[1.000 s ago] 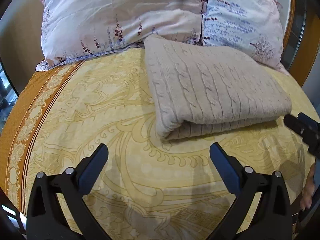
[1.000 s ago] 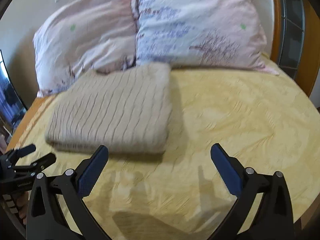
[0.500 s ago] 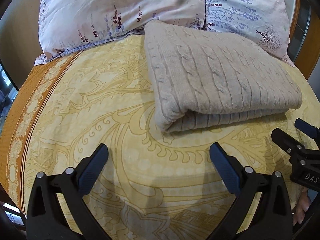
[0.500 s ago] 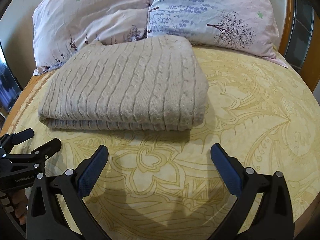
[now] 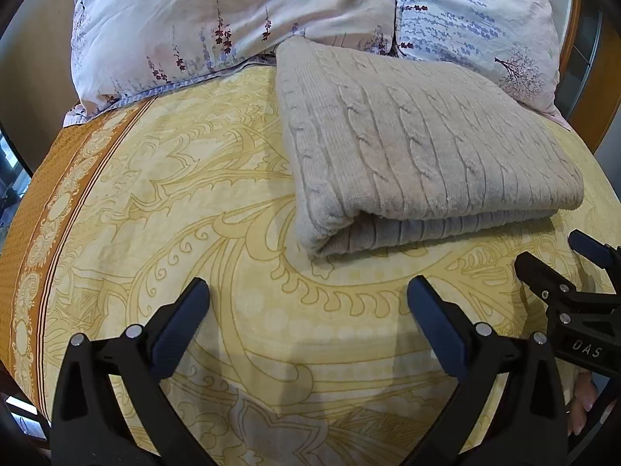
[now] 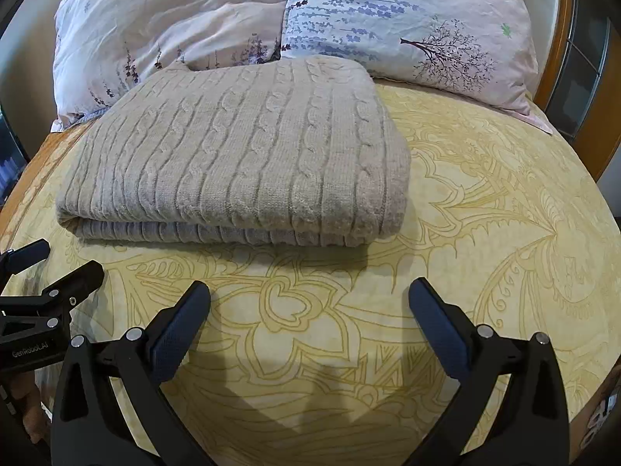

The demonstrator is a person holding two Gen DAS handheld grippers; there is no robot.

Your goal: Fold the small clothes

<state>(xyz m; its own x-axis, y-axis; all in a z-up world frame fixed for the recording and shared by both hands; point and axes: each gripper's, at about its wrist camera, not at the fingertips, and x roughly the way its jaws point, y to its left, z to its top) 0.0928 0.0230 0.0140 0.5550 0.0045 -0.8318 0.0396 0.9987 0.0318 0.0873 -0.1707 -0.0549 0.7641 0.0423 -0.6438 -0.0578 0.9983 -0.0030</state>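
Note:
A beige cable-knit sweater [image 5: 419, 147] lies folded into a thick rectangle on the yellow patterned bedspread [image 5: 194, 202], its far end against the pillows. My left gripper [image 5: 308, 310] hovers open over the bedspread, a short way in front of the sweater's near left corner, holding nothing. In the right wrist view the same sweater [image 6: 248, 155] sits left of centre, and my right gripper [image 6: 310, 310] is open and empty in front of its near right corner. Each gripper shows at the edge of the other's view: the right gripper [image 5: 559, 264] and the left gripper [image 6: 50, 268].
Two floral pillows [image 6: 407, 19] [image 6: 170, 23] lean at the head of the bed. A wooden headboard frame [image 6: 559, 50] runs along the right. The bedspread's orange border [image 5: 35, 209] marks the left edge. A hand's fingers [image 5: 582, 400] show low right.
Both grippers have come closer to the folded sweater, which now looks larger in both views. The right view has swung left and steadied. Both stay open.

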